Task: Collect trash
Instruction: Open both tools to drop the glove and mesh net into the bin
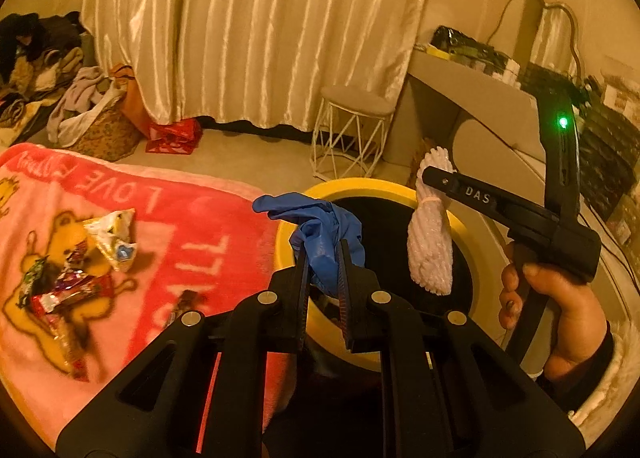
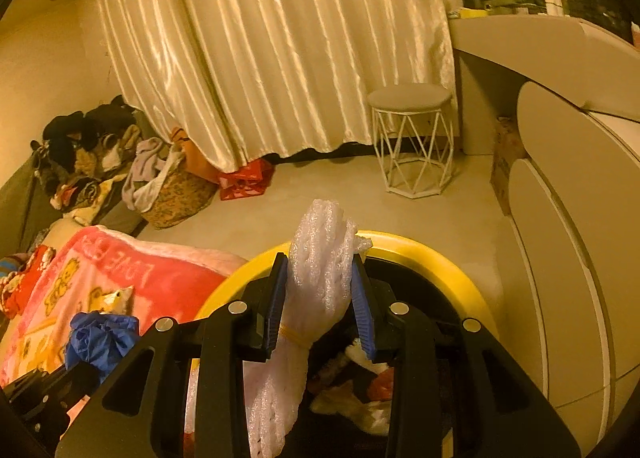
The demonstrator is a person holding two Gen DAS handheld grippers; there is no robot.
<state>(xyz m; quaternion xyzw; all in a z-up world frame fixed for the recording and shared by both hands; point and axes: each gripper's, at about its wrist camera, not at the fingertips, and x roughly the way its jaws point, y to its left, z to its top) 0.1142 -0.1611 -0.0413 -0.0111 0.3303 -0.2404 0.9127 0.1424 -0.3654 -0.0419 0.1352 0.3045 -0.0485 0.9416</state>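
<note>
My left gripper (image 1: 325, 254) is shut on a crumpled blue glove (image 1: 320, 230) and holds it over the near-left rim of the yellow-rimmed trash bin (image 1: 360, 185). My right gripper (image 2: 320, 270) is shut on a white foam net bundle (image 2: 320, 258) tied with a rubber band, held above the bin's opening (image 2: 424, 254). In the left wrist view the right gripper (image 1: 430, 173) and the bundle (image 1: 430, 254) hang over the bin. The glove also shows in the right wrist view (image 2: 100, 338). Several snack wrappers (image 1: 80, 270) lie on the pink blanket (image 1: 168, 258).
Trash lies inside the bin (image 2: 360, 386). A white wire stool (image 1: 352, 129) stands beyond the bin, before cream curtains (image 1: 248, 25). A laundry basket (image 1: 100, 125) and clothes pile sit at left. A white desk (image 2: 560, 117) is at right.
</note>
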